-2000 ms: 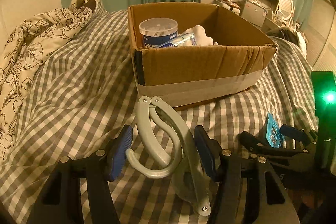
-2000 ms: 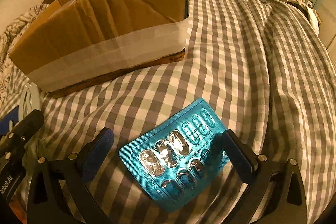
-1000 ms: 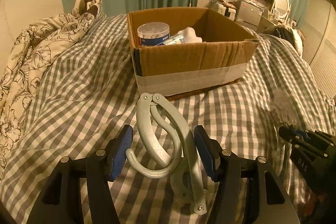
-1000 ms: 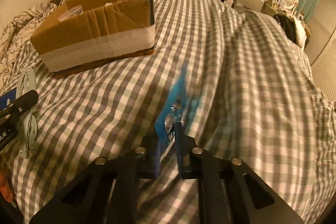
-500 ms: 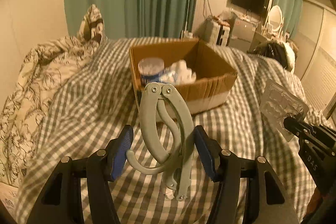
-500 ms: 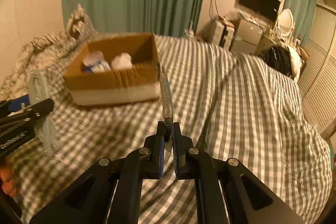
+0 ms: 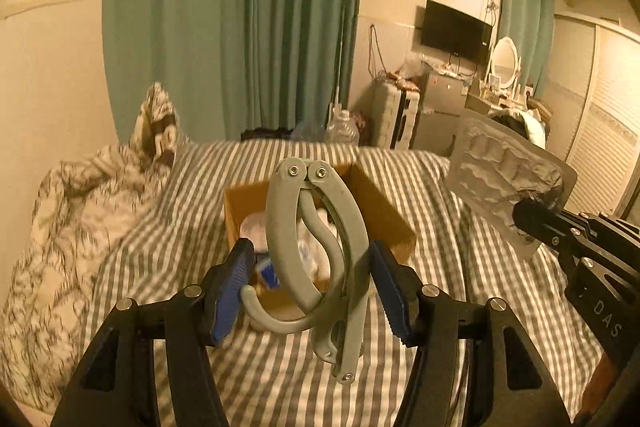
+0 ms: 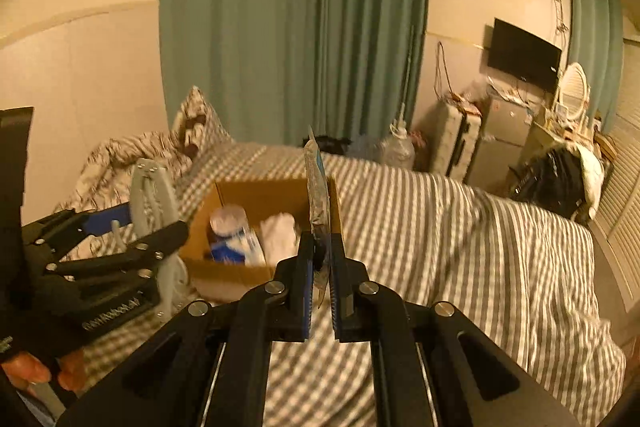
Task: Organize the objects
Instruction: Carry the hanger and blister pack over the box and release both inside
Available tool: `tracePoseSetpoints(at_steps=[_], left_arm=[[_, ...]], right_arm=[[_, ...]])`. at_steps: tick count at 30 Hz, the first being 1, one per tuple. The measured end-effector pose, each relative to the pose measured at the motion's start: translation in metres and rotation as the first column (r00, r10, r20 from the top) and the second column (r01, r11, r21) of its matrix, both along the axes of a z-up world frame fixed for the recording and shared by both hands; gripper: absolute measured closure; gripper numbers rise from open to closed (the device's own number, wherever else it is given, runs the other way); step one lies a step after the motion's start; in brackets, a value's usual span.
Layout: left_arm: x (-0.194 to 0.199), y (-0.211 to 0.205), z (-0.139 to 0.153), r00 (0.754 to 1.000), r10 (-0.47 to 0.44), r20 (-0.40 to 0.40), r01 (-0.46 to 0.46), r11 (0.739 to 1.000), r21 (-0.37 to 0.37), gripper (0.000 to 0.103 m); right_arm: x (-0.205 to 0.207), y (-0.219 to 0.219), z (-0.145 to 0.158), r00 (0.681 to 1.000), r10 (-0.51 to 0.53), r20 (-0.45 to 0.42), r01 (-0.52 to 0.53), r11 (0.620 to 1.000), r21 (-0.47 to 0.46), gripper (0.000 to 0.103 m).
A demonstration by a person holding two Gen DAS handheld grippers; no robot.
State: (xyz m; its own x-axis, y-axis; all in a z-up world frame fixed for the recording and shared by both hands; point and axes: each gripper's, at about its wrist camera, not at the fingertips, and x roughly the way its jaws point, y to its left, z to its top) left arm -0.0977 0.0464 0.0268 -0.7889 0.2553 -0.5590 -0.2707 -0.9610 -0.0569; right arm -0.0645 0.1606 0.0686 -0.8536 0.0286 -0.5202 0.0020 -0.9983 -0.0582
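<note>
My left gripper (image 7: 310, 287) is shut on a grey folding hook (image 7: 316, 247) and holds it upright in the air, above and in front of the open cardboard box (image 7: 384, 211). My right gripper (image 8: 320, 267) is shut on a blue pill blister pack (image 8: 318, 187), seen edge-on; in the left wrist view its silver back (image 7: 500, 171) faces me at the right. The box (image 8: 240, 273) holds a round tub (image 8: 230, 223) and white items (image 8: 280, 231).
The box sits on a grey checked bedspread (image 8: 460, 247). A floral duvet and pillow (image 7: 80, 211) lie at the left. Green curtains (image 7: 240, 27), a suitcase, a TV and a dresser stand beyond the bed. The left gripper (image 8: 92, 259) shows in the right wrist view.
Both grippers have risen well above the bed with their objects. The hook and the blister pack left the bedspread, and the box now lies below and ahead.
</note>
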Motion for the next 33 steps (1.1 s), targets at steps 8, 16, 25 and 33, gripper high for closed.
tracePoseSetpoints(at_steps=[8,16,25,33], left_arm=[[-0.045,0.010,0.017,0.999,-0.005,-0.036,0.005,1.000,-0.009,0.042],[-0.101,0.016,0.007,1.000,-0.009,-0.013,0.009,1.000,-0.009,0.042],[-0.151,0.028,-0.048,0.997,-0.033,0.071,0.036,0.998,-0.047,0.042],[-0.174,0.022,-0.099,0.983,-0.059,0.176,0.067,0.997,-0.039,0.042]], right_arm=[[-0.049,0.001,0.011,0.998,0.052,-0.026,-0.052,0.998,-0.023,0.097],[-0.102,0.004,0.000,0.997,0.074,-0.009,-0.074,0.997,-0.029,0.097],[-0.174,0.008,-0.056,0.989,0.102,0.104,-0.096,0.993,-0.064,0.097],[-0.204,0.017,-0.112,0.973,0.114,0.203,-0.092,0.989,-0.115,0.097]])
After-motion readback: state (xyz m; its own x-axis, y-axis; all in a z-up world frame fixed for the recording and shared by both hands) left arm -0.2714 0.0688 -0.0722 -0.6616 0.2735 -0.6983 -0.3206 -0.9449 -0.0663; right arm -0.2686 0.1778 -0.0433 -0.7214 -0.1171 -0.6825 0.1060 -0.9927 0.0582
